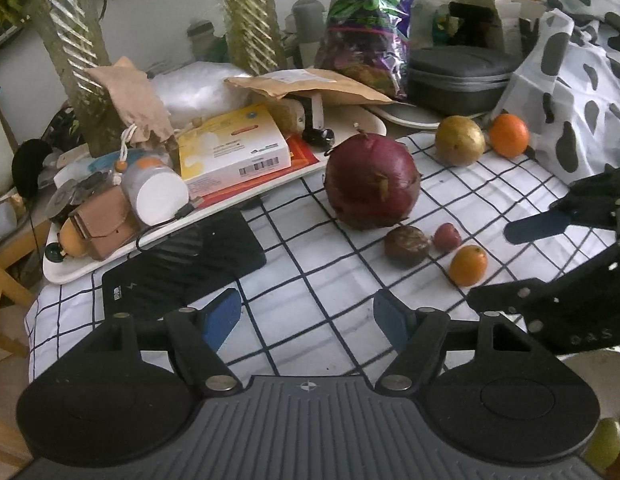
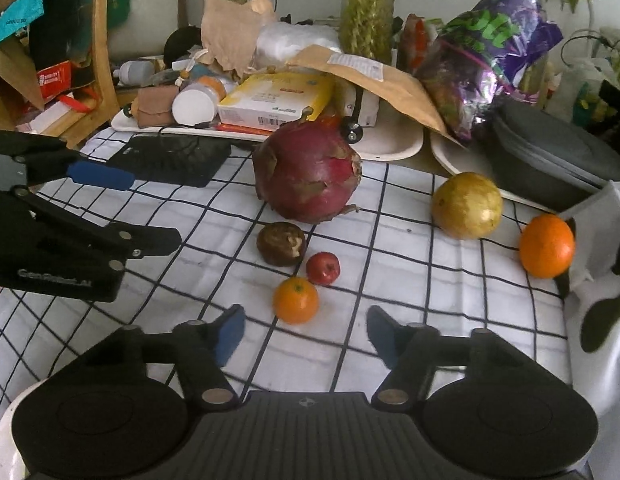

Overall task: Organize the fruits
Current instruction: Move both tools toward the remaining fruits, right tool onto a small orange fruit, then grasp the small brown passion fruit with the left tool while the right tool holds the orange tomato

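Several fruits lie on a white cloth with a black grid (image 2: 390, 340). A big dark red dragon fruit (image 1: 372, 182) (image 2: 308, 172) stands in the middle. In front of it sit a brown wrinkled fruit (image 2: 281, 244), a small red fruit (image 2: 323, 268) and a small orange (image 2: 296, 300). A yellow-green round fruit (image 2: 467, 205) and a larger orange (image 2: 547, 246) lie to the right. My right gripper (image 2: 305, 332) is open, the small orange just ahead of its blue pads. My left gripper (image 1: 306, 314) is open over bare cloth, left of the small fruits.
A white tray (image 1: 230, 204) piled with boxes, a bottle and pouches runs along the back left. A black power bank (image 1: 182, 264) lies in front of it. A grey case (image 1: 458, 76) and a spotted cloth (image 1: 570, 80) crowd the back right. A green fruit (image 1: 604, 442) shows low right.
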`<state>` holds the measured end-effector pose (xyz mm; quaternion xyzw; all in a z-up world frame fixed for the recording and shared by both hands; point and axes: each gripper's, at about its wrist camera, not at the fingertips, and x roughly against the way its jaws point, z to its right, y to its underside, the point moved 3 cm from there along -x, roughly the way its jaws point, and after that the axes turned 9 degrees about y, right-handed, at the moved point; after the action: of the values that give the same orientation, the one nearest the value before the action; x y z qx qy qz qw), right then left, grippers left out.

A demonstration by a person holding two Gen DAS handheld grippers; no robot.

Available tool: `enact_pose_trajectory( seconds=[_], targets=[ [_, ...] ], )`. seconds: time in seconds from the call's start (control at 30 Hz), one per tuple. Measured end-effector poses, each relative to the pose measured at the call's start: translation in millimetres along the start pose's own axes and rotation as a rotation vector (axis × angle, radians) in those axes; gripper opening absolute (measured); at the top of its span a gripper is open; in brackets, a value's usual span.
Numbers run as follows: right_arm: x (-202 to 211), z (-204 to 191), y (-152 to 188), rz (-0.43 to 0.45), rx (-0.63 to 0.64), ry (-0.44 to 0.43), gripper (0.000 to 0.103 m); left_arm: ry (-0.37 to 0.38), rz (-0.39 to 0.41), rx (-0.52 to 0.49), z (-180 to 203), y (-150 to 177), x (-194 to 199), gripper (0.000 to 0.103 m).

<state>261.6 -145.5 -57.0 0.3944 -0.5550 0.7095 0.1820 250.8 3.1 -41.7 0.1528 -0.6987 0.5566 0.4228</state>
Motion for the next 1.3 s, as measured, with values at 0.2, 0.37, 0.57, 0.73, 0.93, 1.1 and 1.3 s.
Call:
enact_pose_trajectory(
  seconds=[0.2, 0.37, 0.57, 0.73, 0.93, 1.1, 1.3],
  targets=[
    [-14.6, -1.6, -5.7, -0.014, -0.003, -0.021, 0.047, -0.001, 0.008, -0.002, -4.1, -1.7, -2.3, 0.072],
    [-18.6, -6.6, -7.3, -0.02, 0.019, -0.029, 0.029, 0.013, 0.019, 0.017, -7.1, -2.0, -5.3, 0.072],
    [-6.8, 1.4, -13.4, -0.01, -0.005, -0.011, 0.028, 0.074, 0.042, 0.018, 0.1, -4.7, -6.6, 0.072],
    [-2.8, 18.0, -14.7, -0.006, -0.045, 0.004, 0.028, 0.137, 0.051, -0.025, 15.0, -5.8, -16.9, 0.072],
    [-2.4, 34.0, -11.6, -0.02, -0.075, 0.013, 0.028, 0.146, 0.061, -0.076, 29.3, -10.0, -34.1, 0.071],
    [-1.9, 46.7, -11.6, -0.025, -0.11, 0.022, 0.028, 0.151, 0.054, -0.078, 34.5, -15.1, -48.7, 0.068],
    [-2.4, 53.0, -9.8, -0.028, -0.118, 0.024, 0.028, 0.174, 0.041, -0.074, 36.7, -17.5, -62.0, 0.055]
  ],
)
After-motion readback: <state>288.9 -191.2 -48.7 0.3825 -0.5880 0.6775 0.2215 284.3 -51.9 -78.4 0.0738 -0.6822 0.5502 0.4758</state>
